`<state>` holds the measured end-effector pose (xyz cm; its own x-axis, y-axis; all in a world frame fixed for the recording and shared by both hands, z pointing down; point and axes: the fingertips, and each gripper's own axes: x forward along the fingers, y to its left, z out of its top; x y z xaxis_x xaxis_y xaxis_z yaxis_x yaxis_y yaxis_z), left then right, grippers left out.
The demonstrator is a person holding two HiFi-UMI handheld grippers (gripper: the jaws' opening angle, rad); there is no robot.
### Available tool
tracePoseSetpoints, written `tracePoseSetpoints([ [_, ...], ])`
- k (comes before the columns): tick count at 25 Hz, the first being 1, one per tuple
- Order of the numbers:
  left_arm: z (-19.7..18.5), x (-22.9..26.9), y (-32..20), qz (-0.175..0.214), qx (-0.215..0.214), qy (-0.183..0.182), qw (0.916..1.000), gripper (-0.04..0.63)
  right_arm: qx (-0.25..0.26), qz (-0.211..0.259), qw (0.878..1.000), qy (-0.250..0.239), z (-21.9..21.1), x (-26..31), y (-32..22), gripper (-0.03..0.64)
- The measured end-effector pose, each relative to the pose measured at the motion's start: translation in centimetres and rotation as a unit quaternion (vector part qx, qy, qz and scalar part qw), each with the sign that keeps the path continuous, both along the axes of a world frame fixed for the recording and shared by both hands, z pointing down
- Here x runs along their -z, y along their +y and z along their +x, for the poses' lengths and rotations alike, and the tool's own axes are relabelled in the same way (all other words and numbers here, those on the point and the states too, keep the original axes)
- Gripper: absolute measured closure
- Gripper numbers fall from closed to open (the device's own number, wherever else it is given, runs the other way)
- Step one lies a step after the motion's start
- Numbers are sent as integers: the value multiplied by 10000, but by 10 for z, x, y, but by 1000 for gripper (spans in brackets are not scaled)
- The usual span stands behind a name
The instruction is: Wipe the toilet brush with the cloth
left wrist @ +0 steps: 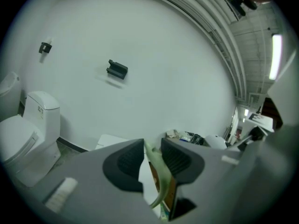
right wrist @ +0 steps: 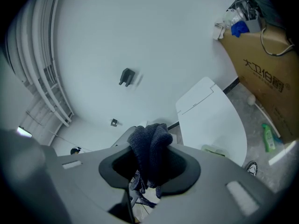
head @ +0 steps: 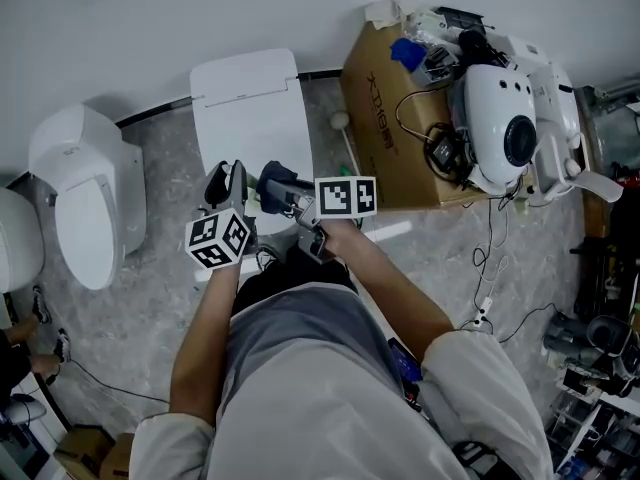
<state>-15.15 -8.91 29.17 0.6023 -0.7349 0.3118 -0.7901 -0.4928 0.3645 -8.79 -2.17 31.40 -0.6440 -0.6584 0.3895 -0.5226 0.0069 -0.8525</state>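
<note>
Right gripper view shows right gripper clamping dark cloth. Left gripper pinches green toilet brush handle. Upper-right cardboard box holds a blue item.

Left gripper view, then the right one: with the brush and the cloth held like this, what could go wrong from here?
1. The left gripper pinches only the slim, curved handle of the toilet brush. Wiping pressure might twist it or make it slip between the jaws.
2. The cloth sits in the right gripper as a bunched wad with loose ends hanging below. It may tug free or offer little wiping surface.
</note>
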Motion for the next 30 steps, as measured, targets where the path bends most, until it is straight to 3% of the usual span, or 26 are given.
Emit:
tracePoseSetpoints([
  [8, -5, 0, 4, -54, -131, 47, 9999, 595, -190, 250, 9990, 324, 20, 13, 11, 511],
  [16, -4, 12, 14, 171, -349, -55, 9992, 595, -275, 412, 9943, 949, 40, 17, 20, 511],
  [20, -6, 28, 19, 321, -330, -102, 9989, 595, -340, 475, 9857, 1581, 52, 17, 24, 511],
  [26, -10, 61, 41, 829, -609, -338, 9941, 595, -364, 655, 9762, 2033, 60, 24, 29, 511],
  [30, -14, 80, 61, 826, -790, -194, 9933, 595, -319, 777, 9683, 2351, 66, 32, 40, 510],
])
